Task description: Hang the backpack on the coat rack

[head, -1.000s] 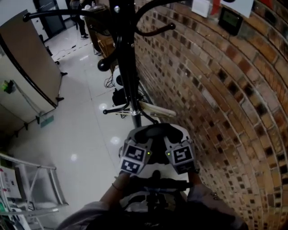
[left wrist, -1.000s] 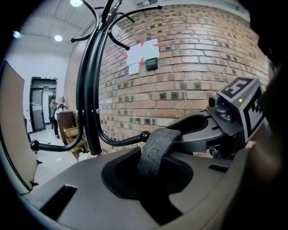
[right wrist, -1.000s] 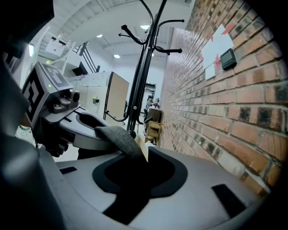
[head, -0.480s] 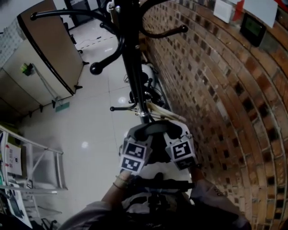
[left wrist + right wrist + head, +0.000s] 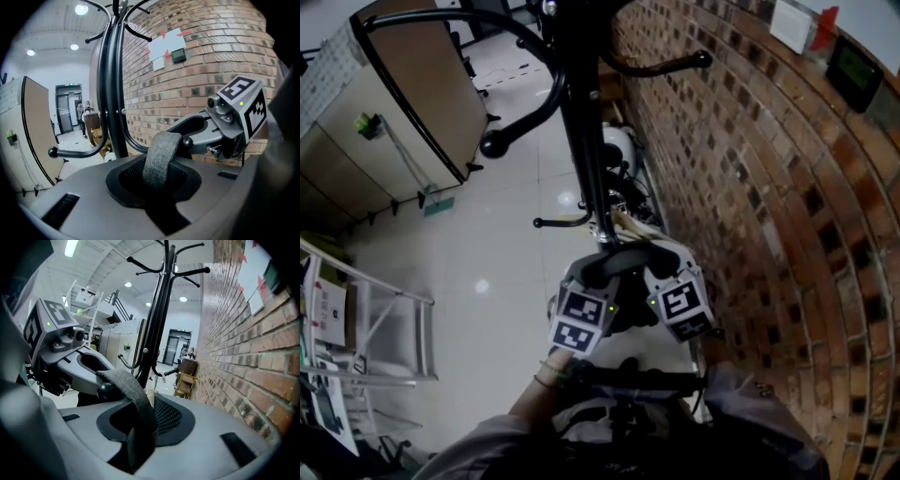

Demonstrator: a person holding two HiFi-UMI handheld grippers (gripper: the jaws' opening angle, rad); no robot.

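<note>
The black coat rack [image 5: 581, 122] stands just ahead against the brick wall, its pole and curved ball-tipped hooks also seen in the left gripper view [image 5: 115, 93] and the right gripper view [image 5: 159, 315]. The backpack's grey handle strap [image 5: 619, 262] arches between the two grippers. My left gripper [image 5: 592, 274] is shut on one end of the strap [image 5: 159, 157]. My right gripper [image 5: 661, 269] is shut on the other end [image 5: 129, 390]. A black ball end [image 5: 187, 140] sits right under the arch; I cannot tell whether the strap rests on it. The backpack's body is hidden below my hands.
The brick wall [image 5: 769, 234] runs close along the right, with notices and a small black panel [image 5: 858, 70] on it. A beige cabinet [image 5: 422, 103] and a metal frame [image 5: 366, 337] stand at the left. Cables and a white object [image 5: 619, 150] lie by the rack's foot.
Both grippers, still holding the strap, have moved forward towards the rack's pole. The pole and its lower hooks now stand nearer in the head view.
</note>
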